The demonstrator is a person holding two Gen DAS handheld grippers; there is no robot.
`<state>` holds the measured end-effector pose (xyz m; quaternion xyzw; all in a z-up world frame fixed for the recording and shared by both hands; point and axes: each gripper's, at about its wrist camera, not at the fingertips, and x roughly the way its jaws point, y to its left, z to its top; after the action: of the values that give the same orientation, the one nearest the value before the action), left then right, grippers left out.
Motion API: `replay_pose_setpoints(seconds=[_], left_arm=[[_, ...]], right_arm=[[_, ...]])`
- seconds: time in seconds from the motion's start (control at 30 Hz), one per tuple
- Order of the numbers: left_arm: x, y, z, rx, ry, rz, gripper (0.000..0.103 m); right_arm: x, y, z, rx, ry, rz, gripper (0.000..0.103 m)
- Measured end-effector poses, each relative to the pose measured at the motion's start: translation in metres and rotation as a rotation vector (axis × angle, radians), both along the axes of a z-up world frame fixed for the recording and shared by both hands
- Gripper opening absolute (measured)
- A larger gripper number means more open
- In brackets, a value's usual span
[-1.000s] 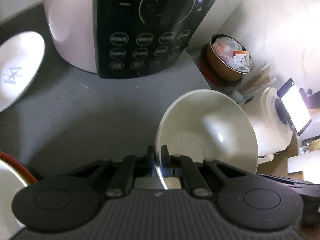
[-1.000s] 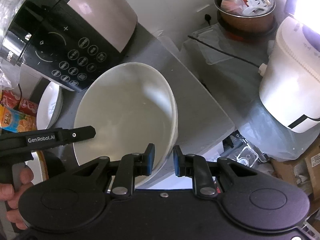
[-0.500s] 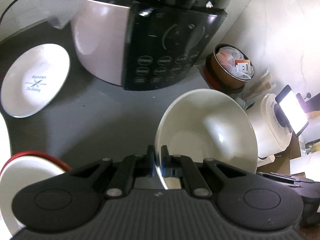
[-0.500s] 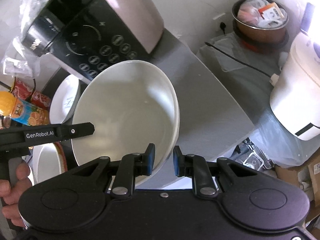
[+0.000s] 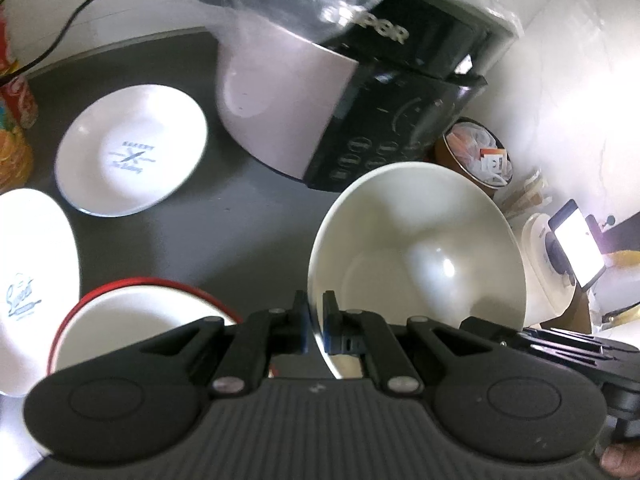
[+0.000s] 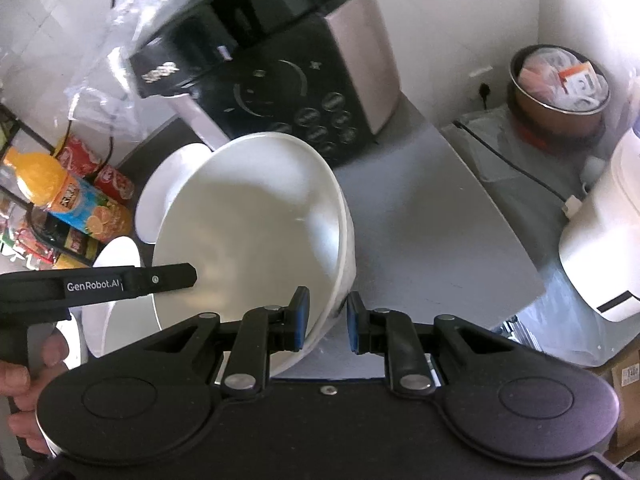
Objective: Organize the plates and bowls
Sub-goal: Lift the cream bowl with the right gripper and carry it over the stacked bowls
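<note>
Bowl (image 5: 416, 248) higher, rim tilted leftwd

Plain cream-white bowl (image 5: 416, 248); white plate (image 5: 132, 150) with blue lettering; red-rimmed white bowl (image 5: 132, 320); black-and-pink cooker (image 5: 340, 92); grey counter (image 5: 240, 232).

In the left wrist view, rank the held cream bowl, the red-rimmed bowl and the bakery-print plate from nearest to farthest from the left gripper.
1. Cream bowl: rim clamped in the left gripper.
2. Red-rimmed bowl: just left, below.
3. Bakery-print plate: upper left, near the cooker.
</note>
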<state>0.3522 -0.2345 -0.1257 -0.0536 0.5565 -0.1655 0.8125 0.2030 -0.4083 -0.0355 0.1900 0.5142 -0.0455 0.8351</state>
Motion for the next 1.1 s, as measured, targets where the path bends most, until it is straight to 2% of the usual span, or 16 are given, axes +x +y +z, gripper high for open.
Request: replay_pose_setpoints(seconds=[0.47,0.73,1.1], left_arm=[[-0.01,0.071,0.024,-0.066,-0.011,0.046,0.005],[-0.018,0.115,0.029,-0.051,-0.011,0.086,0.005],[-0.028,0.157,0.02,-0.023,0.013,0.118,0.005]], right_arm=[[0.004,0.058,0.024,-0.013,-0.038,0.047,0.02],[0.013,0.1,0.024,-0.009,-0.031,0.093,0.02],[0.004,0.15,-0.003,-0.023,-0.002,0.168,0.021]])
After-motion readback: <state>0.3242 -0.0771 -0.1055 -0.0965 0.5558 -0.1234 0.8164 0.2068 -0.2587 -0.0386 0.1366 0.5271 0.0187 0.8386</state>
